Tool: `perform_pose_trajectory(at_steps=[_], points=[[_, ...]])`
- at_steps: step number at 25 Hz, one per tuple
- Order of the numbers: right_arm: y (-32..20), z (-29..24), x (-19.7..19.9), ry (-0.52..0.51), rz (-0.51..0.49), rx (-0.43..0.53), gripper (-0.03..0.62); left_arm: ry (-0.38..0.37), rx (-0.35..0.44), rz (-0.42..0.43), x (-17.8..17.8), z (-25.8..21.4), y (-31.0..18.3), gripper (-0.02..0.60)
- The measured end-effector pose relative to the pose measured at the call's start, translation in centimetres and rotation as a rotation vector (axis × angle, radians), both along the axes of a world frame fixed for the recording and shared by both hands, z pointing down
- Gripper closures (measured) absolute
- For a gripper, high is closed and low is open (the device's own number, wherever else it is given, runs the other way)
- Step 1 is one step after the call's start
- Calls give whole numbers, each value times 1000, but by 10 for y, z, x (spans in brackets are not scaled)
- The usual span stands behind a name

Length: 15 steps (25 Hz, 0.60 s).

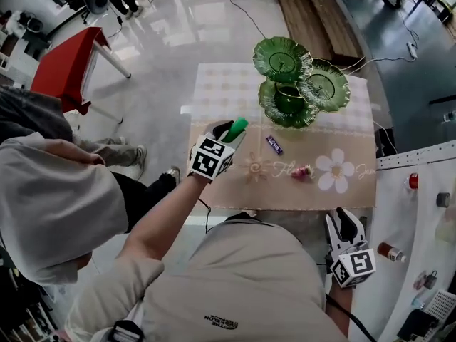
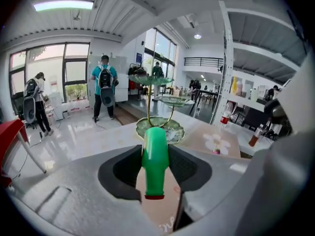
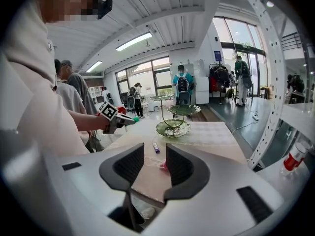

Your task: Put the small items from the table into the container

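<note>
My left gripper (image 1: 229, 132) is shut on a green tube-shaped item with a red end (image 1: 237, 127), held above the table's left part; in the left gripper view the green item (image 2: 155, 156) stands between the pads of the left gripper (image 2: 155, 157). Beyond it rises the green three-dish stand (image 1: 292, 84) (image 2: 160, 129) (image 3: 173, 128). A small purple item (image 1: 274, 144) (image 3: 156, 147) and a pink item (image 1: 302, 172) (image 3: 162, 166) lie on the beige cloth. My right gripper (image 1: 346, 219) (image 3: 153, 163) is open and empty at the table's near edge.
The table's cloth (image 1: 349, 194) bears flower prints. A person in grey (image 1: 50, 191) sits close on the left. A red table (image 1: 68, 66) stands further left, and a white shelf (image 1: 420, 212) with small bottles on the right. Cables trail on the floor behind.
</note>
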State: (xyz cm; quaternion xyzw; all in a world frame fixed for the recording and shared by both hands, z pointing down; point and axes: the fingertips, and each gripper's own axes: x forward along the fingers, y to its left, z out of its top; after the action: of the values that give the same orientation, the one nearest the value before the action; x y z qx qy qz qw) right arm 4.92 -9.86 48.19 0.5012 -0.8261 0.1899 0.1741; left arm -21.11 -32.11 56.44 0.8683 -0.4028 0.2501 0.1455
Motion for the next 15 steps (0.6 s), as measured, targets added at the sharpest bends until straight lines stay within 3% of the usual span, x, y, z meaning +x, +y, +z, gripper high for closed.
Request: perform_pose_trajectory(at_steps=[8, 15], points=[[-1, 1, 0, -19, 18, 0, 448, 62, 156, 136, 27, -122, -42, 410], [2, 3, 7, -28, 50, -8, 448, -4, 214, 245, 59, -171, -104, 410]])
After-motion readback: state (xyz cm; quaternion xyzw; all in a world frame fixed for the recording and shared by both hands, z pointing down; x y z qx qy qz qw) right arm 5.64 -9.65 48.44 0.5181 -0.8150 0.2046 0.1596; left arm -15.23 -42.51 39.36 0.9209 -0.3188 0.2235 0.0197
